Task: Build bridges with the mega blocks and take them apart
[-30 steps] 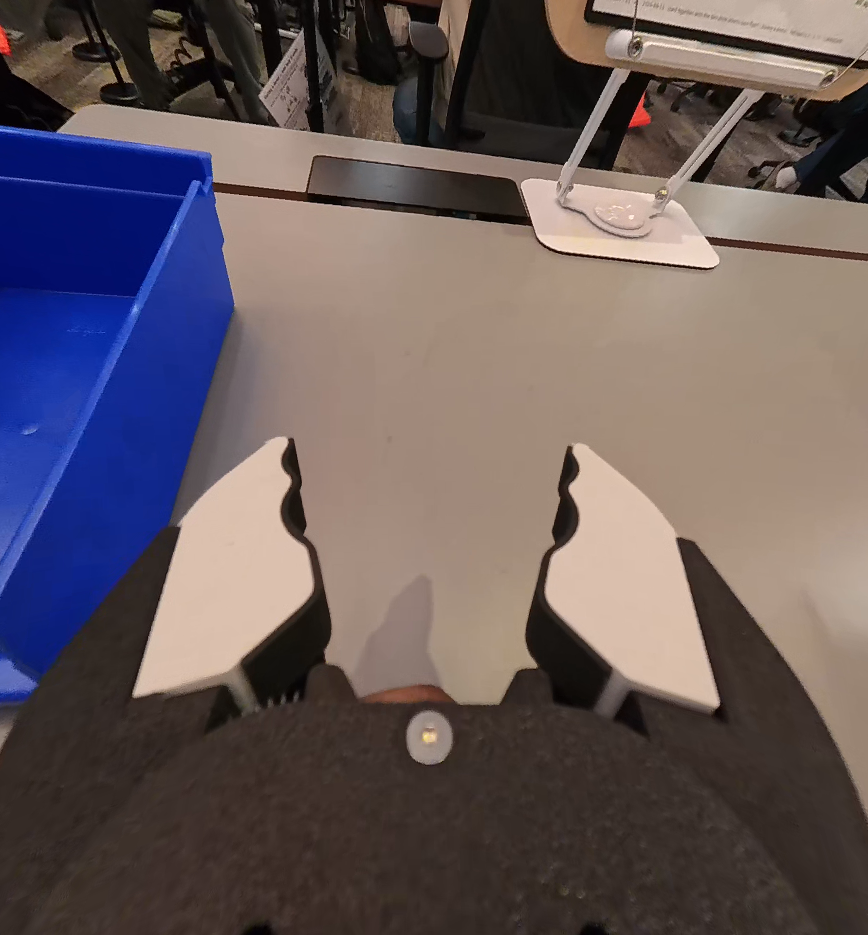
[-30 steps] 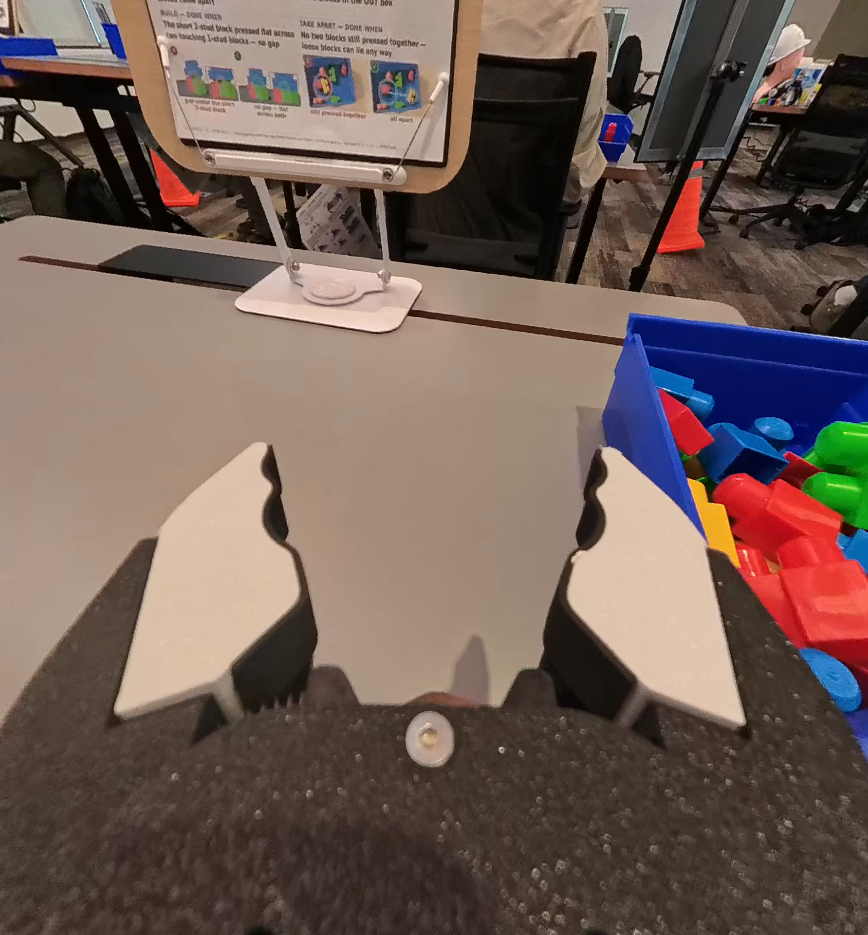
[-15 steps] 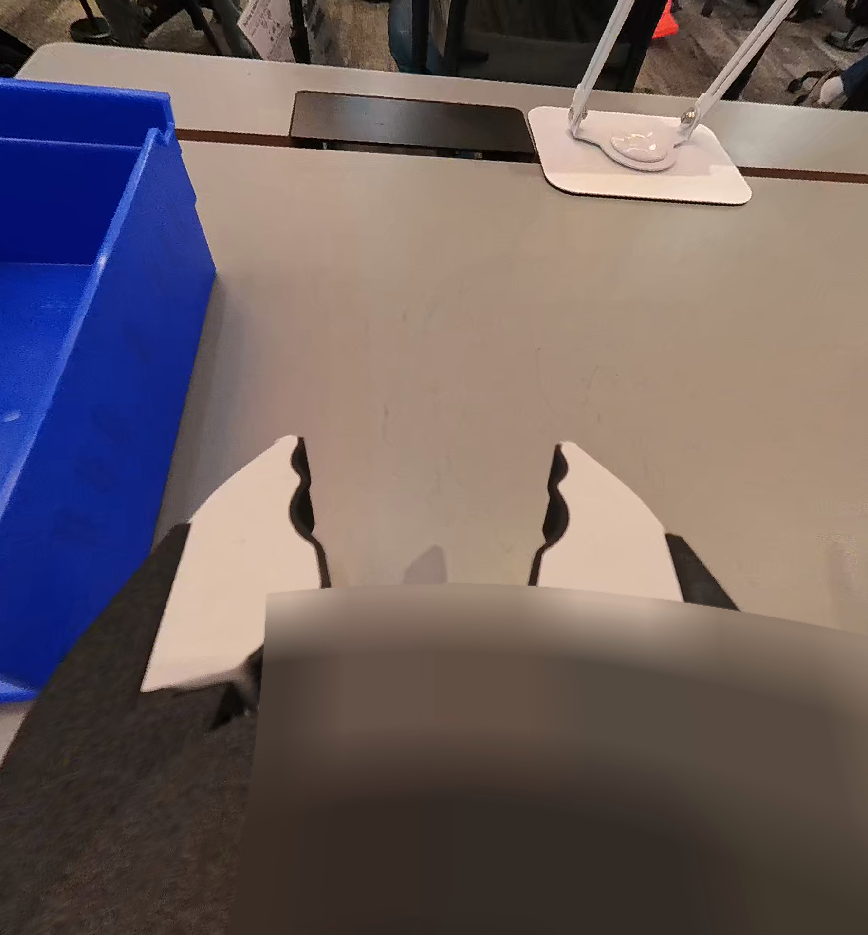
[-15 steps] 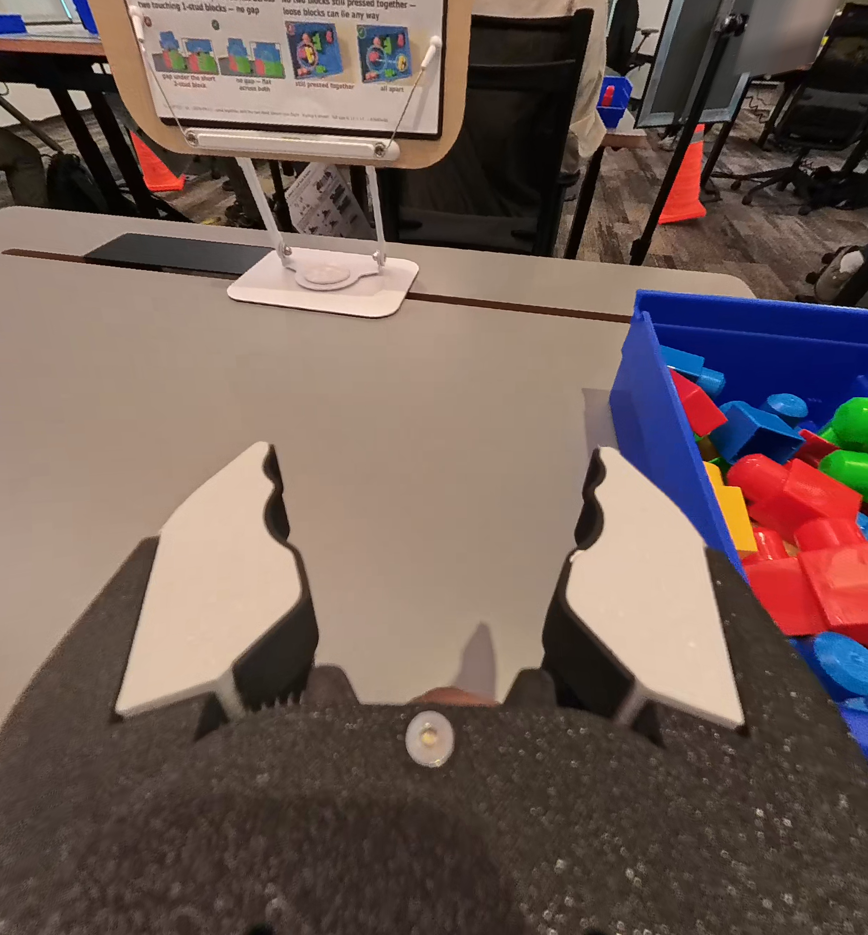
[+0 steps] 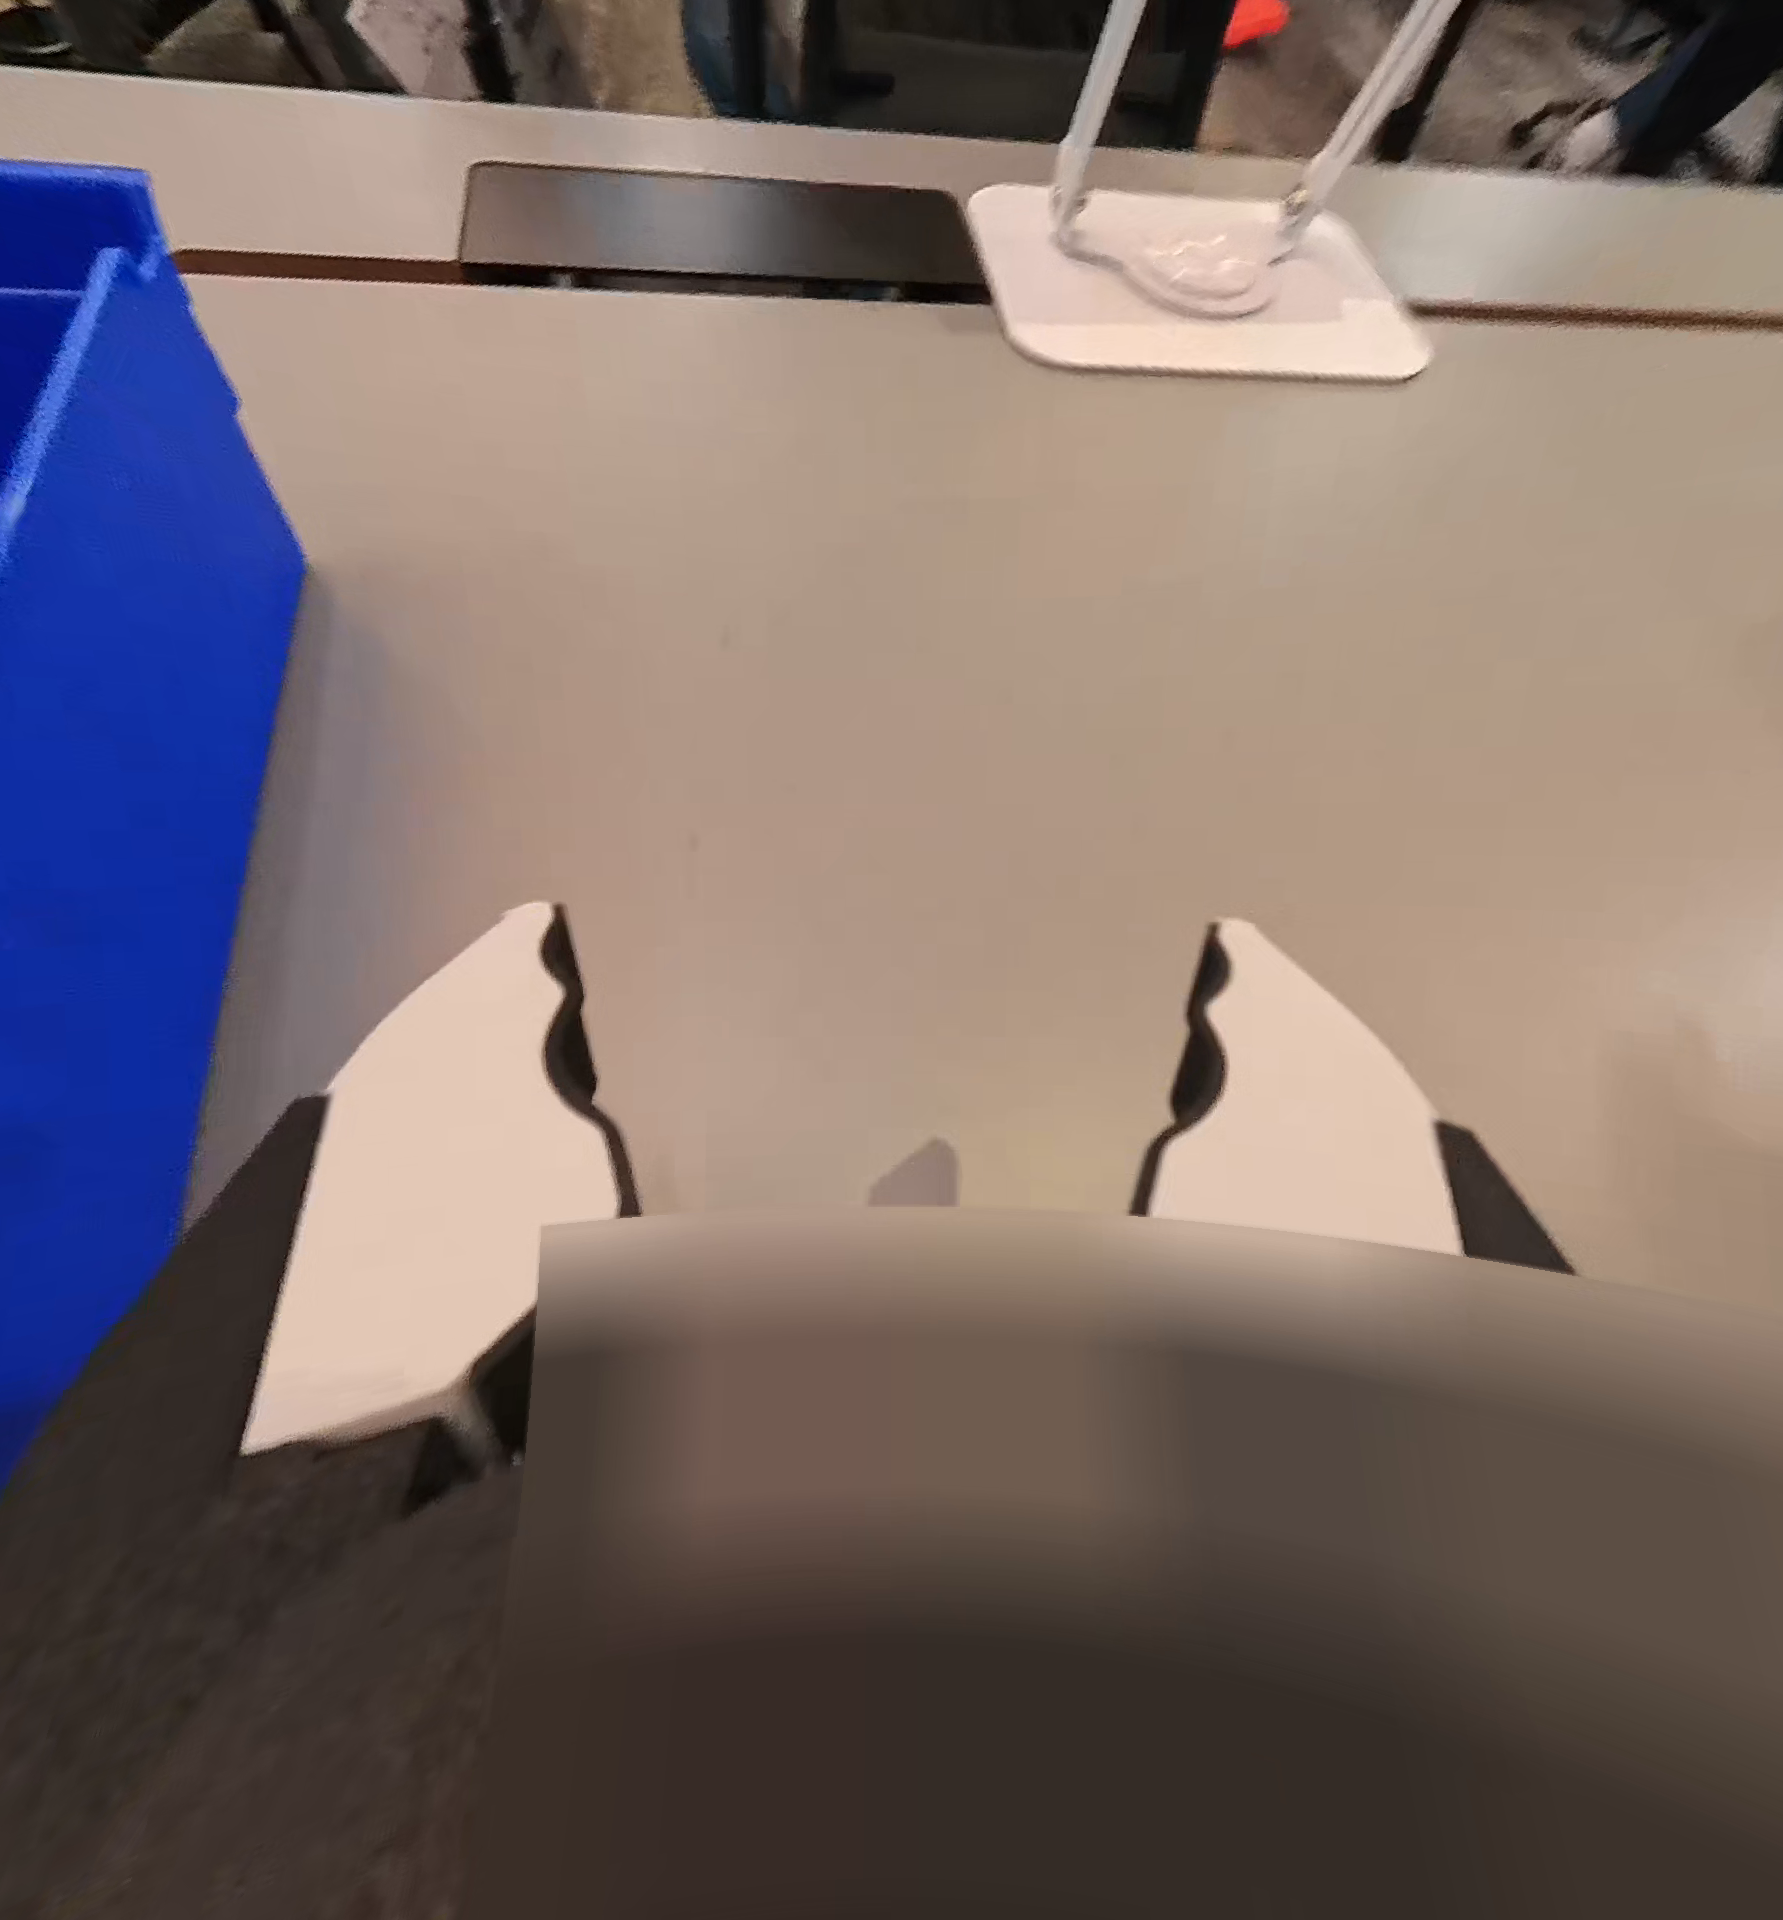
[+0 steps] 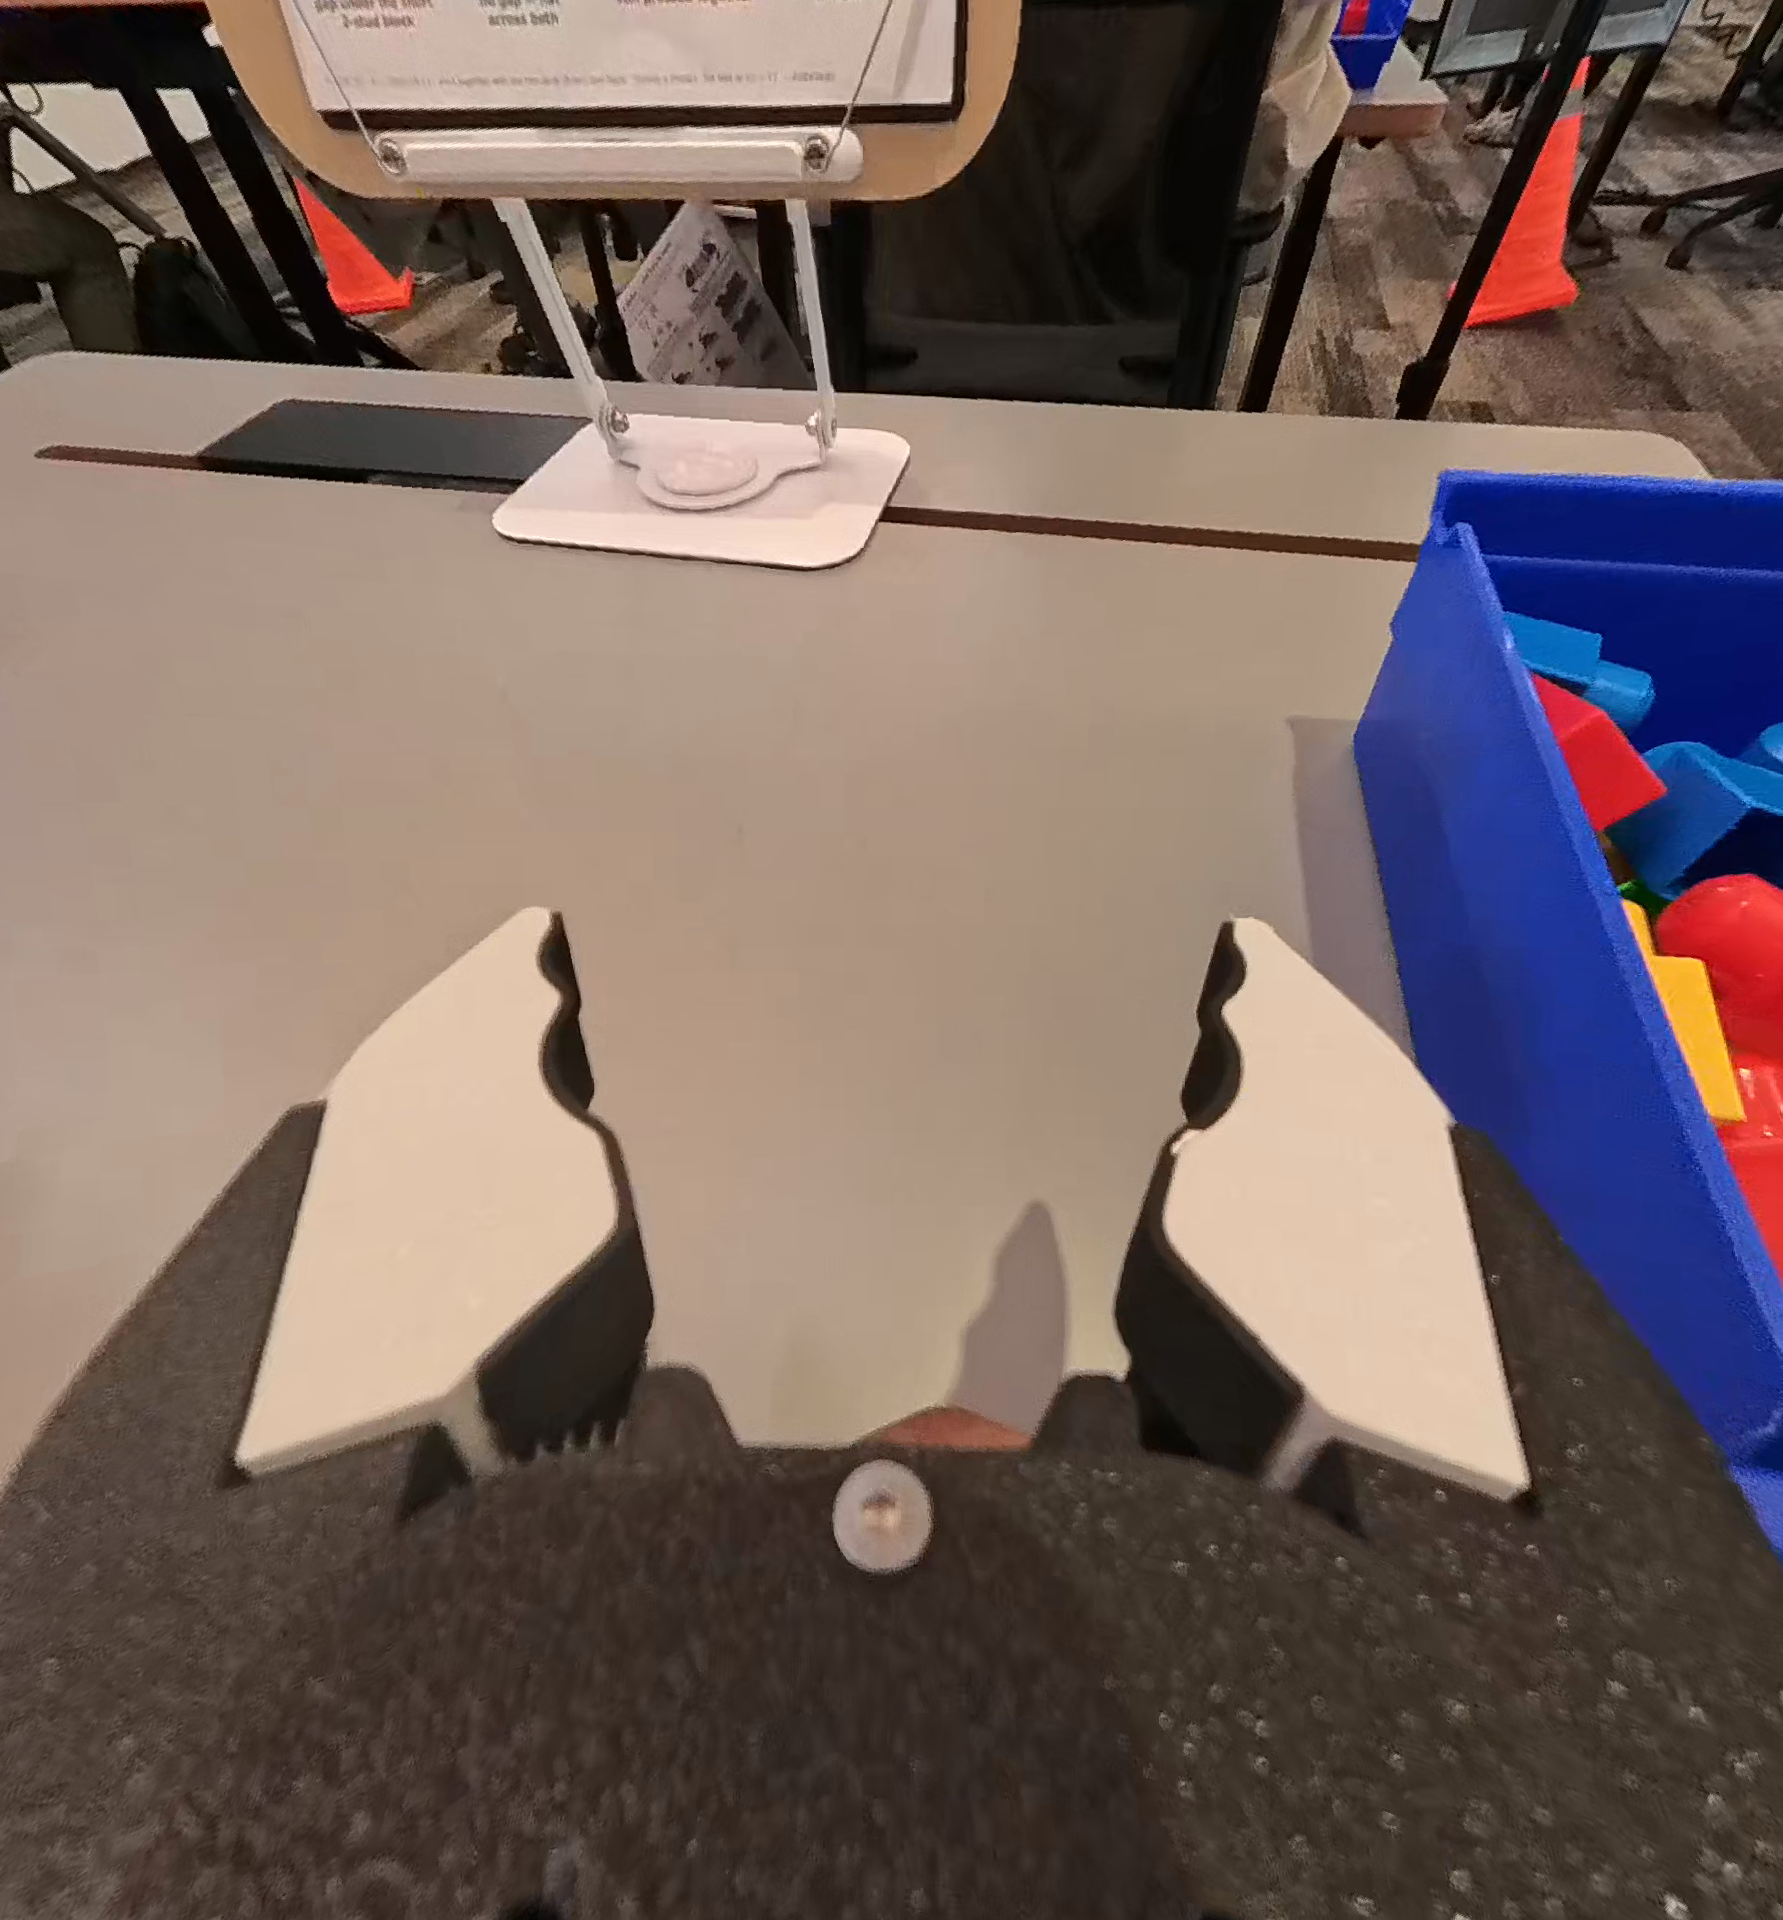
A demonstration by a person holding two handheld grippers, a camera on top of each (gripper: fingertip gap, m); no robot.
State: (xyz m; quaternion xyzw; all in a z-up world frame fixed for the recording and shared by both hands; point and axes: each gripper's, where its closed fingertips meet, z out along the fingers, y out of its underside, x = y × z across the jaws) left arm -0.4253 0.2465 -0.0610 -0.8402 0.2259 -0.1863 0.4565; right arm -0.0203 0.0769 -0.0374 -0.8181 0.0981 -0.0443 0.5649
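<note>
My left gripper (image 5: 882, 925) is open and empty over the bare grey table (image 5: 918, 644). A blue bin (image 5: 97, 810) stands just to its left; the little of its inside that shows holds no blocks. My right gripper (image 6: 892, 925) is open and empty over the same table (image 6: 658, 748). To its right stands a second blue bin (image 6: 1531, 997) full of mega blocks, among them a red block (image 6: 1770, 977), a blue block (image 6: 1739, 821) and a yellow block (image 6: 1692, 1029). No block lies on the table between the bins.
An instruction card on a white stand (image 6: 700, 488) sits at the table's far side, and its base also shows in the left wrist view (image 5: 1199, 281). A black panel (image 5: 710, 223) lies beside it. Chairs, orange cones (image 6: 1526, 218) and stands fill the room beyond.
Both grippers have tilted down and moved forward. The card stand sits higher in both views. The left bin has slid toward the left edge, the right bin toward the right edge. Both grippers stay open.
</note>
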